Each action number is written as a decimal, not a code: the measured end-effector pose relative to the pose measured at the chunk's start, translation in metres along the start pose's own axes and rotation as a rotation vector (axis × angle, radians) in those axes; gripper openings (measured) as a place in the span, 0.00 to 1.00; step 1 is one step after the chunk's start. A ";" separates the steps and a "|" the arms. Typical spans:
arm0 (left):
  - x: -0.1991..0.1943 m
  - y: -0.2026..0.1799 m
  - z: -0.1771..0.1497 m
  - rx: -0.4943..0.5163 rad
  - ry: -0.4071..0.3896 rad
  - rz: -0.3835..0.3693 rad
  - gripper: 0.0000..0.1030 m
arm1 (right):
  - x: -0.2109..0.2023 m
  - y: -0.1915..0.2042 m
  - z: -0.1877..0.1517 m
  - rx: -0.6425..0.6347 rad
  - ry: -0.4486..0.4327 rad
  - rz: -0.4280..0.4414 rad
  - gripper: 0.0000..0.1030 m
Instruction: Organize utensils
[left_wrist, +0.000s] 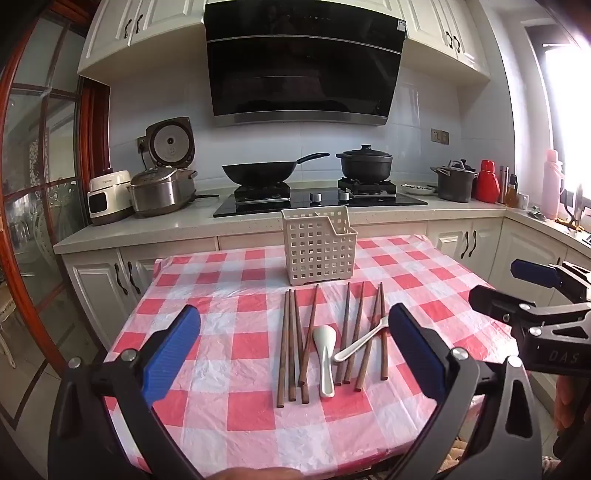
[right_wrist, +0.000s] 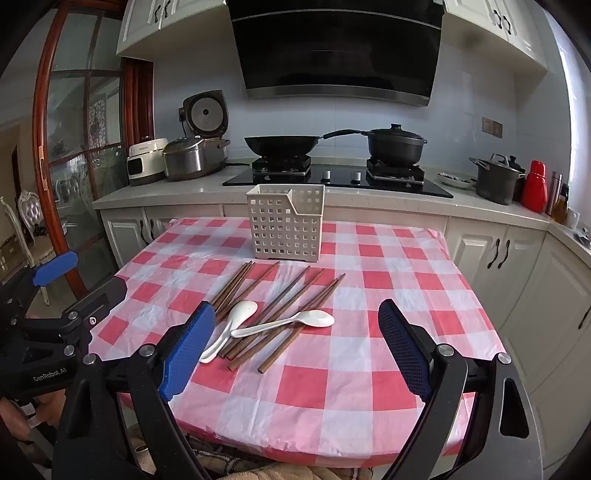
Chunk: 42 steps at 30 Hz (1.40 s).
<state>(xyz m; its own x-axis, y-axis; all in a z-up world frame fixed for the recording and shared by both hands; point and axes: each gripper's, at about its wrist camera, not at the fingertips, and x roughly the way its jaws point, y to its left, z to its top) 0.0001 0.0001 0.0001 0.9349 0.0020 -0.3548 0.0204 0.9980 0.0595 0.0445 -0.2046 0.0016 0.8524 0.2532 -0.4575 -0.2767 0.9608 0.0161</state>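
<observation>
Wooden chopsticks (left_wrist: 291, 343) and two spoons (right_wrist: 282, 323) lie loose before the basket (left_wrist: 318, 251); both grippers, left (left_wrist: 295, 356) and right (right_wrist: 297, 349), hang released, so each should pinch one utensil mid-shaft.

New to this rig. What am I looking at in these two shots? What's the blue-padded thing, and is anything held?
No robot arm here: a person carries a hand-held gripper in each hand, each with a fisheye camera looking along its fingers. One picture is from the left hand-held gripper, the other from the right hand-held gripper. The blue pads are the fingers. Both stand open and hold nothing. On the checked tablecloth lie wooden chopsticks, two white spoons and, behind them, an upright perforated white basket.
</observation>
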 end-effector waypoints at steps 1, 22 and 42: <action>0.000 0.000 0.000 -0.001 0.002 -0.003 0.96 | 0.000 -0.001 0.000 0.003 -0.006 0.003 0.82; -0.008 0.003 0.005 -0.019 -0.035 0.010 0.96 | -0.006 -0.002 0.005 0.009 -0.034 -0.002 0.82; -0.012 0.005 0.006 -0.022 -0.036 0.007 0.96 | -0.004 0.000 0.001 0.007 -0.032 0.003 0.82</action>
<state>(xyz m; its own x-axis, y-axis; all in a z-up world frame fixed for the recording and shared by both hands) -0.0090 0.0043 0.0100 0.9473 0.0070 -0.3203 0.0065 0.9991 0.0409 0.0413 -0.2057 0.0043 0.8654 0.2590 -0.4289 -0.2757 0.9609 0.0239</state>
